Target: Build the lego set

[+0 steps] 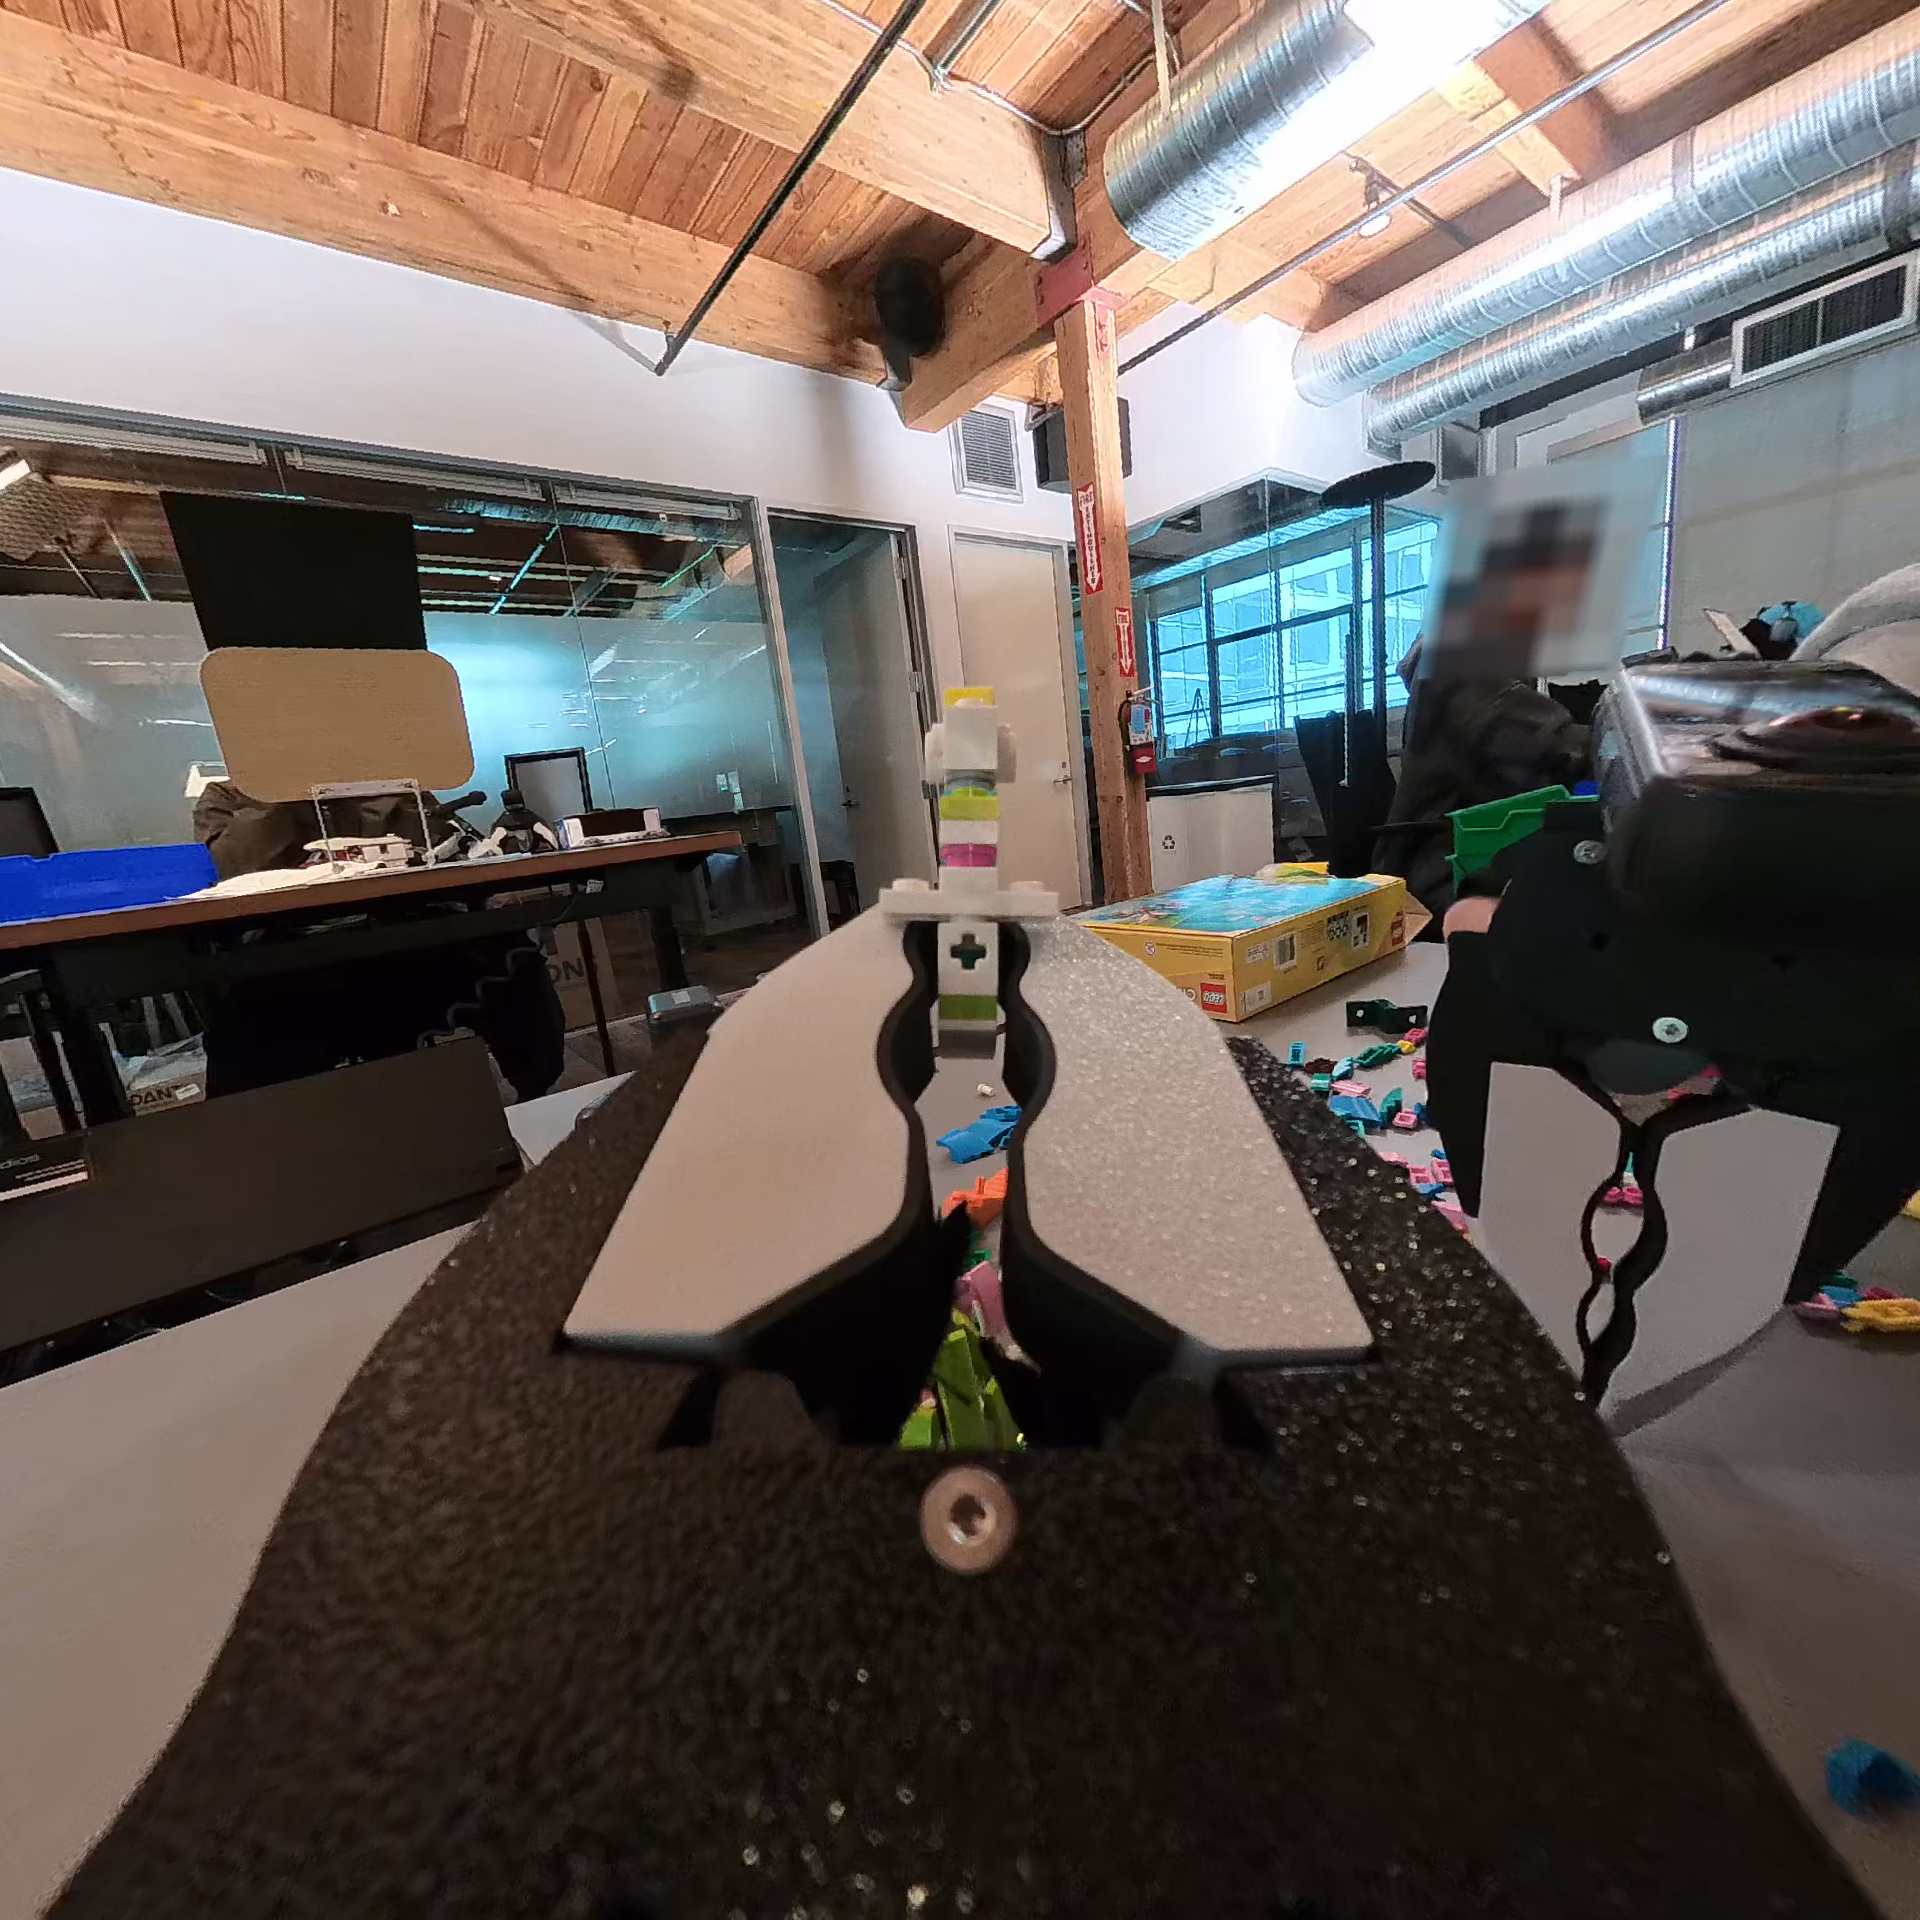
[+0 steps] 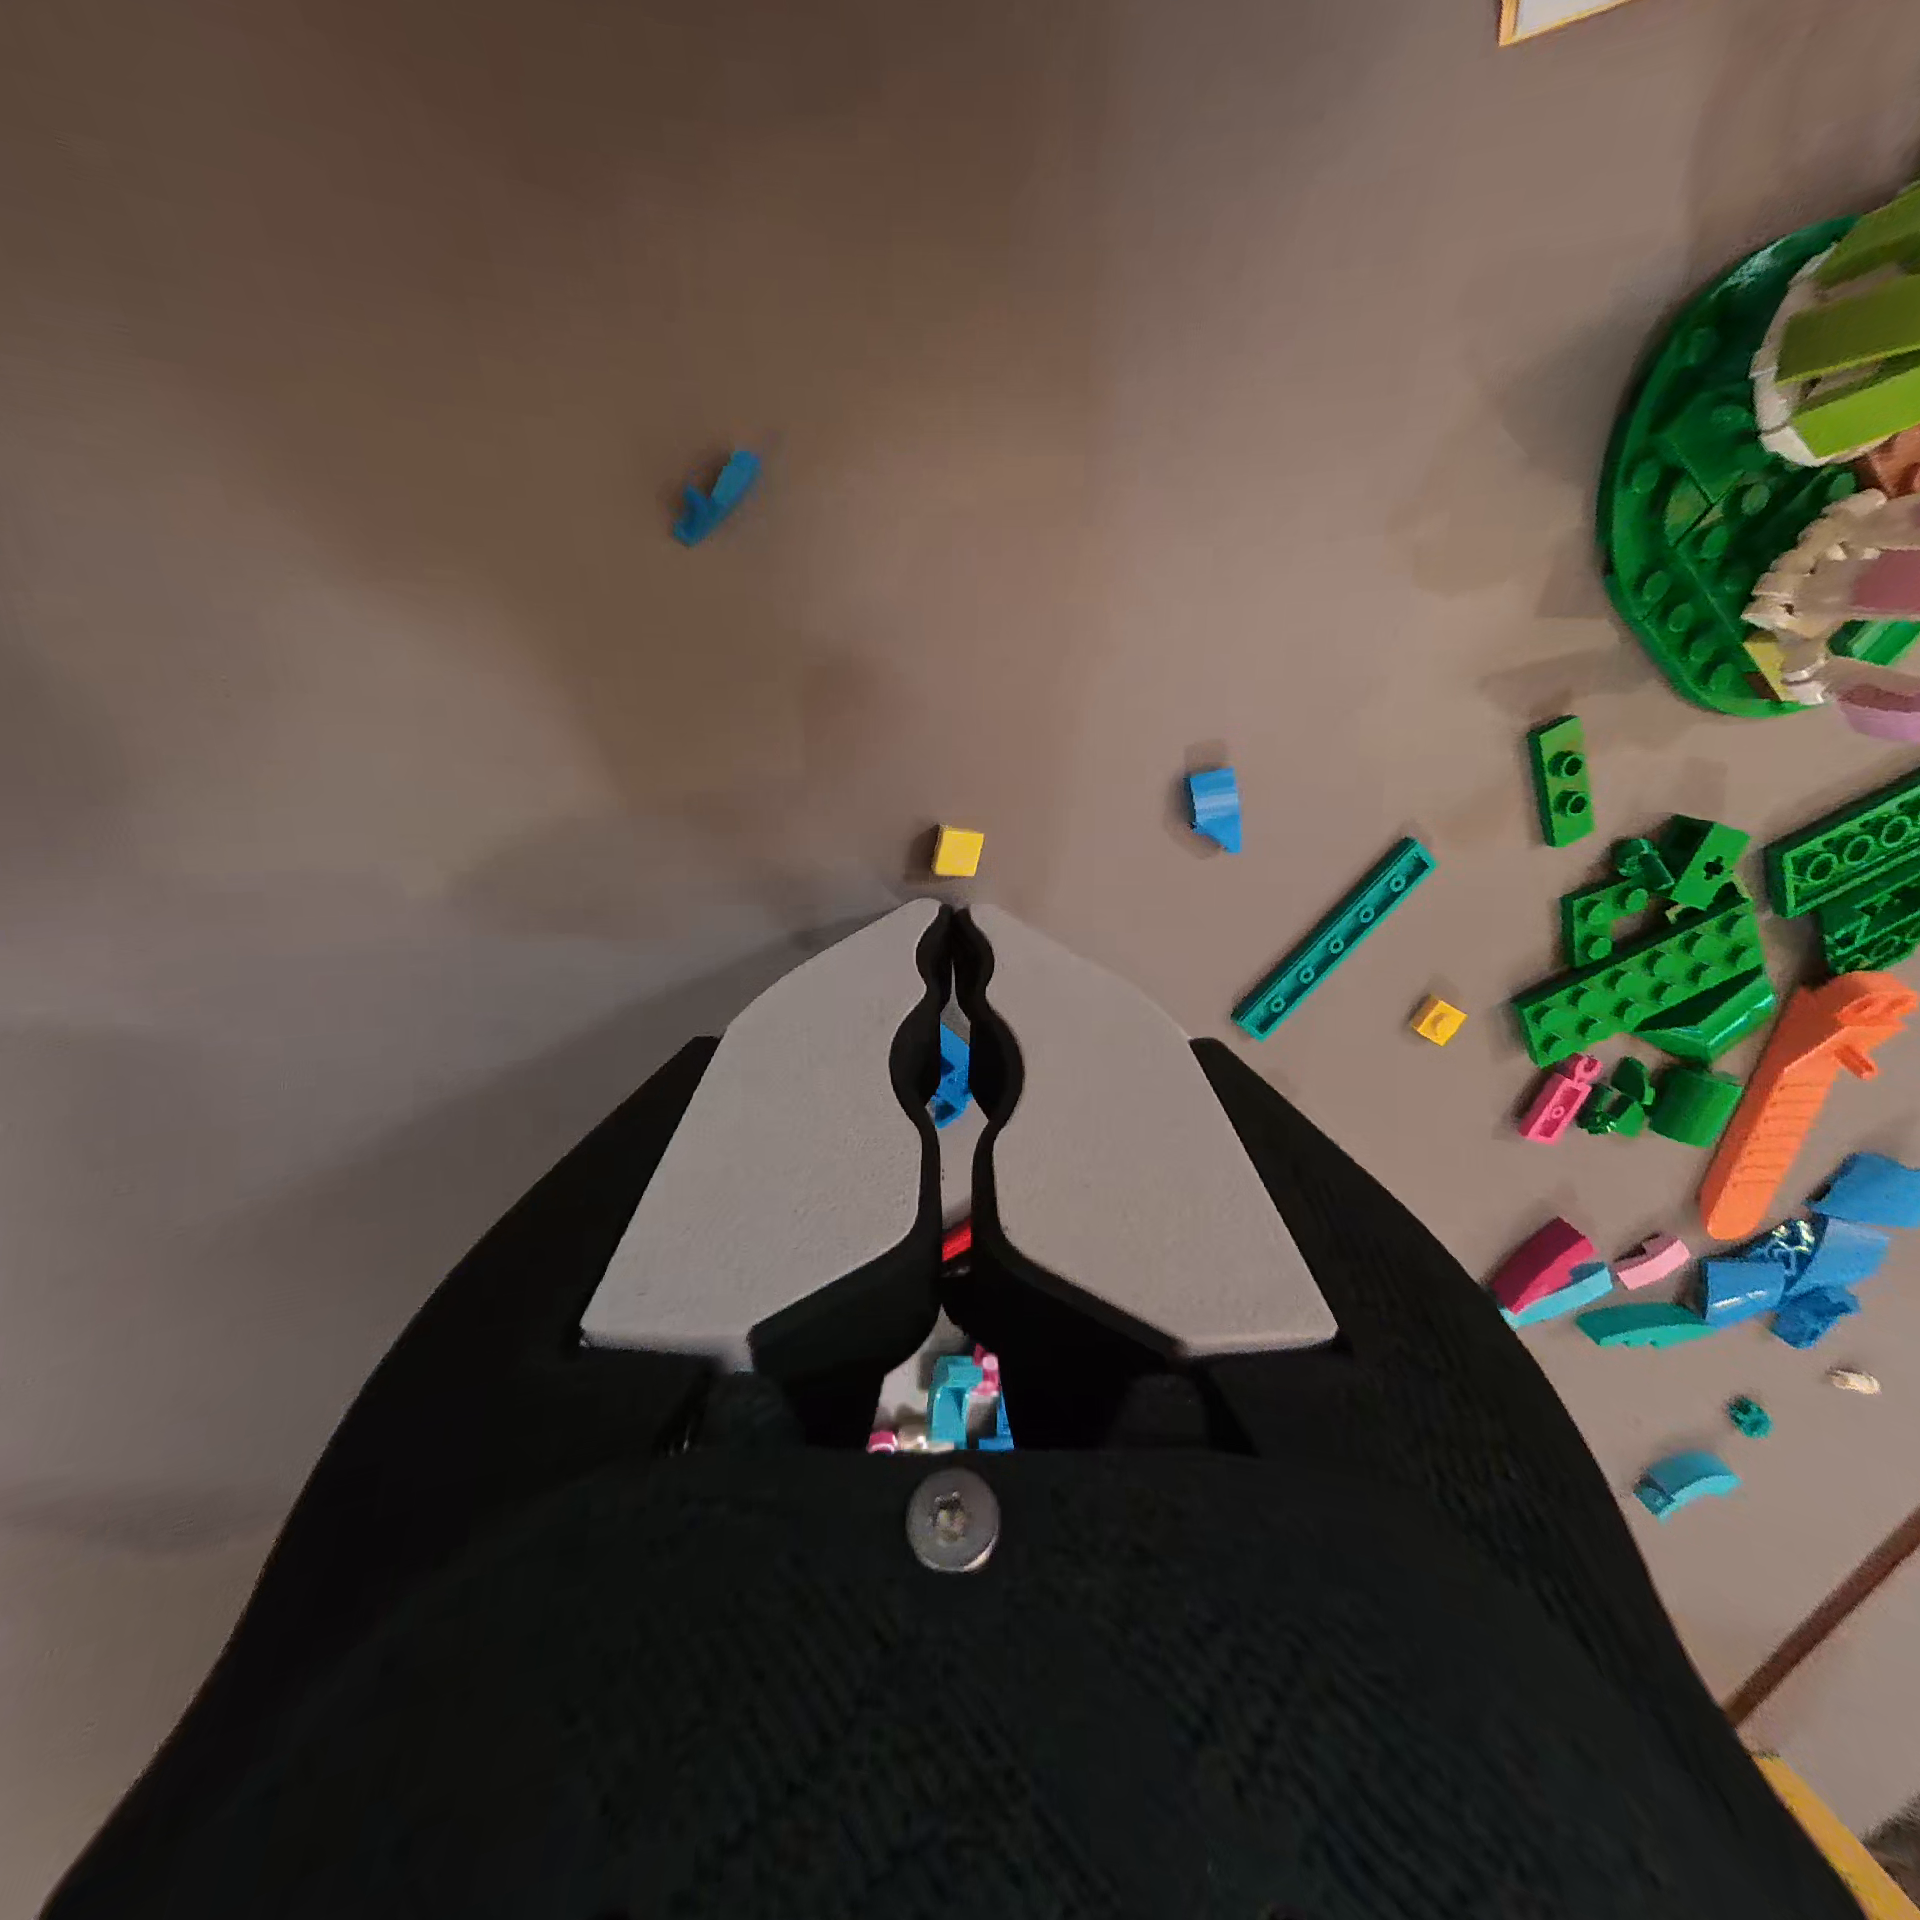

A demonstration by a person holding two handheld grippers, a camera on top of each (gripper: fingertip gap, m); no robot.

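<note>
My left gripper is shut on a slim upright lego stack of white, lime, pink and yellow pieces with a white cross plate just above the fingertips, held above the grey table. My right gripper is shut and empty, pointing down at the table just short of a small yellow tile. It also shows at the right of the left wrist view. A round green lego base with lime and pale leaves sits at the far right.
Loose pieces lie to the right: a teal bar, green plates, an orange brick separator, blue slopes, another yellow tile. A yellow lego box lies on the table. A person sits at the far side. The gap from one gripper's tips to the other's is roughly 20 centimetres.
</note>
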